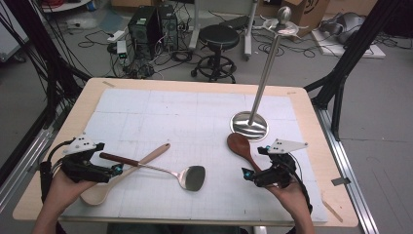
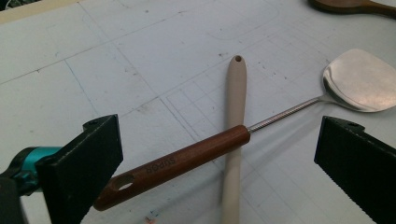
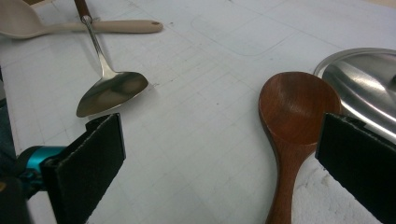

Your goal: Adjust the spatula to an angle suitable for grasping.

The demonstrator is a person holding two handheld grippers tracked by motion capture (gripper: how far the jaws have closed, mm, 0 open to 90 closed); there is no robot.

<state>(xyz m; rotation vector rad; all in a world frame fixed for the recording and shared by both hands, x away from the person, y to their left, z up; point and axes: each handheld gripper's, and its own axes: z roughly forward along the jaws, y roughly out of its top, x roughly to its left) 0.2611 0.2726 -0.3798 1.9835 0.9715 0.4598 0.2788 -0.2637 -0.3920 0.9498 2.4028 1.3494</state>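
Nothing has been picked up yet: both the left gripper (image 1: 115, 169) and right gripper (image 1: 247, 173) are held wide apart and empty, while the spatula (image 1: 160, 168), pale spoon (image 1: 127, 173) and dark spoon (image 1: 241, 146) lie flat beside the unused stand (image 1: 249, 124)

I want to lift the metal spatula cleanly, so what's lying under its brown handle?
The metal spatula has its brown handle across the beige spoon's handle; the short crossed stretch is hidden. White mat elsewhere.

spatula (image 1: 160, 168) handle lies across pale spoon (image 1: 122, 175), left on mat (image 1: 195, 117); dark spoon (image 1: 241, 146) right, touching stand base (image 1: 249, 125).

turner (image 2: 357, 80): glossy metal, wood handle | brown spoon (image 3: 299, 109): smooth wood | mat (image 1: 195, 122): matt white
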